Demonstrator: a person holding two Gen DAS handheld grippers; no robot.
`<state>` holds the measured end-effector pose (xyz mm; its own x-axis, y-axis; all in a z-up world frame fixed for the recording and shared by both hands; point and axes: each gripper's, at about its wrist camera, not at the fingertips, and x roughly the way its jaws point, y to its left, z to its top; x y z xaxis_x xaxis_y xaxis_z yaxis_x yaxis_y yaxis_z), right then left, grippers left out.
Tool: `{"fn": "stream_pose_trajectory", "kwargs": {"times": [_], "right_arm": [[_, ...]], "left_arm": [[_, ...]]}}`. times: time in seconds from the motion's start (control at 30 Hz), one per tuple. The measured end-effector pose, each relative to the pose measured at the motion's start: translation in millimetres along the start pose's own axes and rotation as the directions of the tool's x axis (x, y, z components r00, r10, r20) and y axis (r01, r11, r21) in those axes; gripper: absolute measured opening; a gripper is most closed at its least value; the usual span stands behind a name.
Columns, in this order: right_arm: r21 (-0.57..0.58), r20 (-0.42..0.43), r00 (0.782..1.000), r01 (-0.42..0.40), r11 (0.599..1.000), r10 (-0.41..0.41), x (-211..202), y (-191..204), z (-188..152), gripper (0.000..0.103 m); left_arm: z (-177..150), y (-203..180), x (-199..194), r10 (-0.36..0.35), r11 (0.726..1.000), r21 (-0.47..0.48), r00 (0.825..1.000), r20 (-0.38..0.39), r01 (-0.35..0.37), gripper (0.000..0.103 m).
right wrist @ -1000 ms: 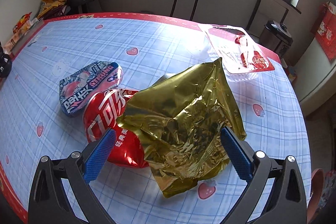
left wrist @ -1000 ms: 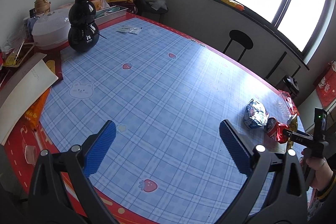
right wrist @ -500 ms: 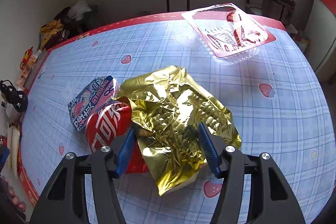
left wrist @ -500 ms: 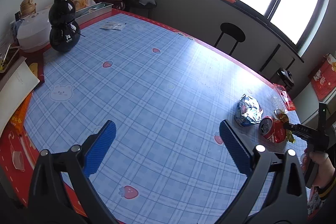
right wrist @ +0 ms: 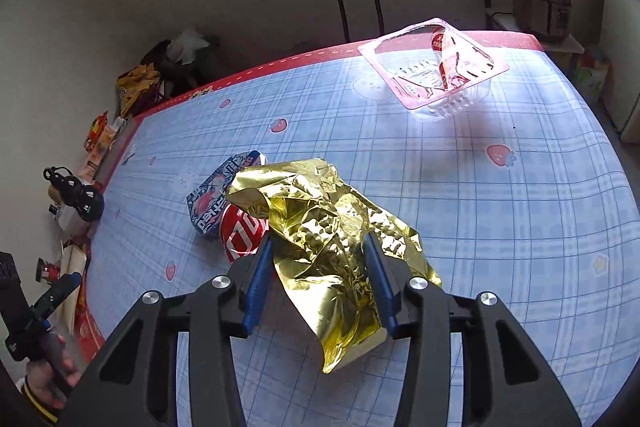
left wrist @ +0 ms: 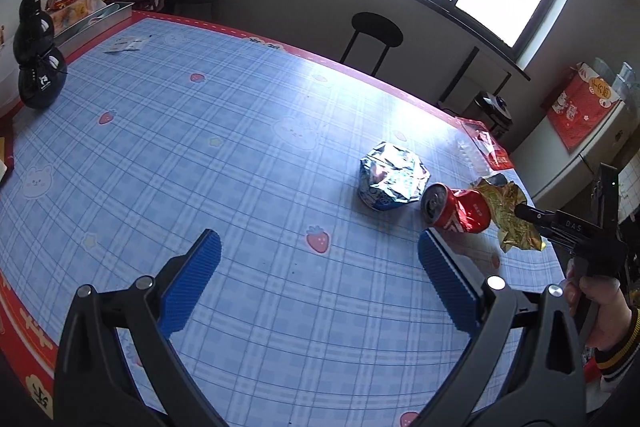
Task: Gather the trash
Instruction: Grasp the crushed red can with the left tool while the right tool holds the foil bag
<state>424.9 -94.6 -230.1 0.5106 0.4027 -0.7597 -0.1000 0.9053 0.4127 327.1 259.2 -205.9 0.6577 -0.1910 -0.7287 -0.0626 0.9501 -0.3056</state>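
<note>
Right-wrist view, centre: the right gripper (right wrist: pixel 316 281) is closing on the gold wrapper (right wrist: pixel 332 247), whose crumpled foil bulges between the two blue fingers (right wrist: pixel 258 281) and hangs below them, lower centre of frame. The wrapper's upper edge overlaps the red can (right wrist: pixel 240 237), which touches the blue packet (right wrist: pixel 212 195) at centre left. A clear tray (right wrist: pixel 436 71) lies well apart at upper right on the tabletop (right wrist: pixel 520 207).

Left-wrist view: the left gripper (left wrist: pixel 320 279) has its fingers spread wide with nothing between them, over bare tabletop; the can, packet and wrapper sit at right of frame.

Risk, as a judgement: thin foil may compress and slide out if the fingers catch only a loose fold; the overlapping edge could drag or roll the can toward the near table edge.
</note>
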Motion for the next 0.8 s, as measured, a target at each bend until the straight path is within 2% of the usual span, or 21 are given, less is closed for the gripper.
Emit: {"fn": "stream_pose_trajectory", "kwargs": {"times": [0.2, 0.27, 0.33, 0.43, 0.53, 0.7, 0.8], "right_arm": [[0.028, 0.056, 0.998, 0.020, 0.999, -0.022, -39.7, -19.1, -12.4, 0.043], [0.029, 0.066, 0.997, 0.034, 0.999, -0.036, -52.8, -26.8, -17.8, 0.043], [0.029, 0.073, 0.996, 0.052, 0.998, -0.054, -65.4, -35.0, -24.1, 0.043], [0.040, 0.077, 0.994, 0.072, 0.997, -0.075, -81.8, -48.0, -34.4, 0.043], [0.060, 0.077, 0.992, 0.094, 0.994, -0.099, -95.9, -63.5, -43.9, 0.043], [0.105, 0.089, 0.987, 0.127, 0.986, -0.136, -120.1, -85.8, -57.2, 0.043], [0.107, 0.099, 0.982, 0.149, 0.983, -0.159, -133.9, -93.8, -62.5, 0.043]], "left_arm": [[-1.3, -45.1, 33.9, -0.167, 0.985, 0.023, 0.984, -0.066, 0.169, 0.095], [-0.2, -65.8, 51.1, -0.209, 0.976, 0.046, 0.974, -0.091, 0.214, 0.088], [0.8, -86.2, 72.9, -0.235, 0.968, 0.056, 0.964, -0.127, 0.244, 0.077], [4.4, -107.5, 105.3, -0.243, 0.966, 0.052, 0.958, -0.155, 0.254, 0.072], [7.8, -124.2, 133.7, -0.230, 0.969, 0.048, 0.958, -0.169, 0.241, 0.069], [11.6, -142.8, 166.2, -0.185, 0.979, 0.050, 0.964, -0.193, 0.198, 0.066], [12.6, -150.0, 180.9, -0.146, 0.986, 0.054, 0.968, -0.204, 0.160, 0.060]]}}
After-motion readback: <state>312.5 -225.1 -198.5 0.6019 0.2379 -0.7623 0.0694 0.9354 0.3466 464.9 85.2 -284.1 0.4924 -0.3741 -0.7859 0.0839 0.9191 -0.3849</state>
